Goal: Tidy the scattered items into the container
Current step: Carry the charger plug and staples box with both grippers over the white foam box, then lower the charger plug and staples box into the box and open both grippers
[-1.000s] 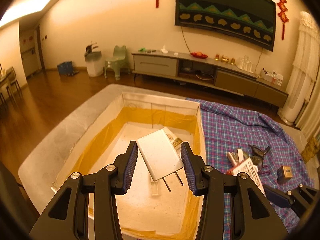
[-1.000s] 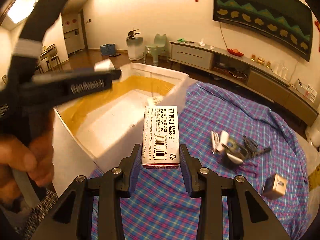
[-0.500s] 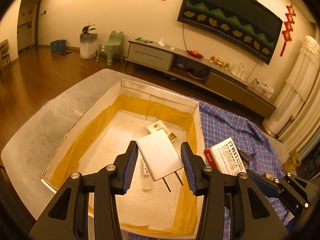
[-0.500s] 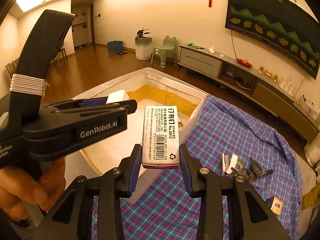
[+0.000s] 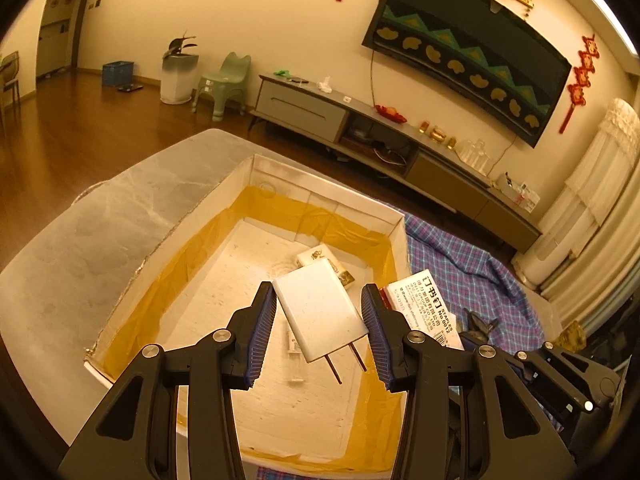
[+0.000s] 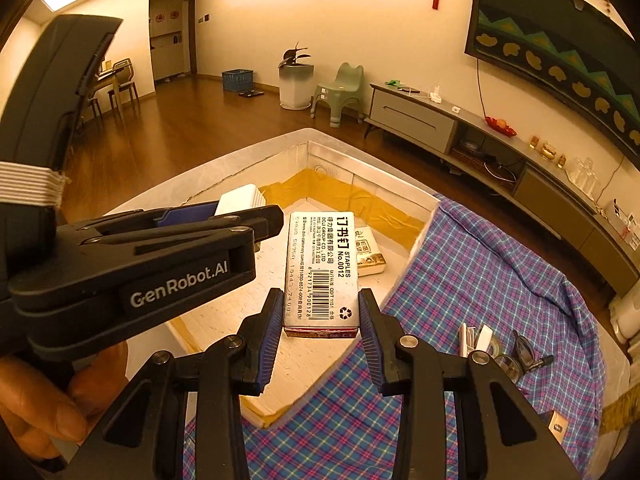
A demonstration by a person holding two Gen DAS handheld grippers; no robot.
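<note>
A flat white plug-in charger with two metal prongs [image 5: 320, 312] was gripped, tilted, between the blue ribbed pads of the left gripper [image 5: 320, 334], its prongs pointing down and toward the camera. It was held above the interior of the large white foam box lined with yellow tape [image 5: 280, 184], which served as the container. On the box floor a small white-and-gold printed carton [image 5: 320, 258] was seen lying near the far right corner, and a small clear item [image 5: 294, 346], too indistinct to name, was seen under the charger.

A white rectangular box of staples with a barcode and red underside [image 6: 322, 268] was clamped between the pads of the right gripper [image 6: 320, 334], lengthwise along the fingers. It was held above the near right part of the foam box [image 6: 416, 204], over the floor just inside the rim, and the small carton [image 6: 370, 254] was seen beyond it. The left gripper [image 6: 256, 222] was seen from the side, with the charger [image 6: 240, 200] showing above its fingers, and the person's left hand [image 6: 52, 408] was wrapped around its handle.

On the blue-and-purple plaid cloth [image 6: 500, 280] beside the foam box, a cluster of small items was left: a pair of glasses [image 6: 524, 354], a white clip-like piece [image 6: 482, 338], and a small dark box [image 6: 558, 426] further toward the near edge.
</note>
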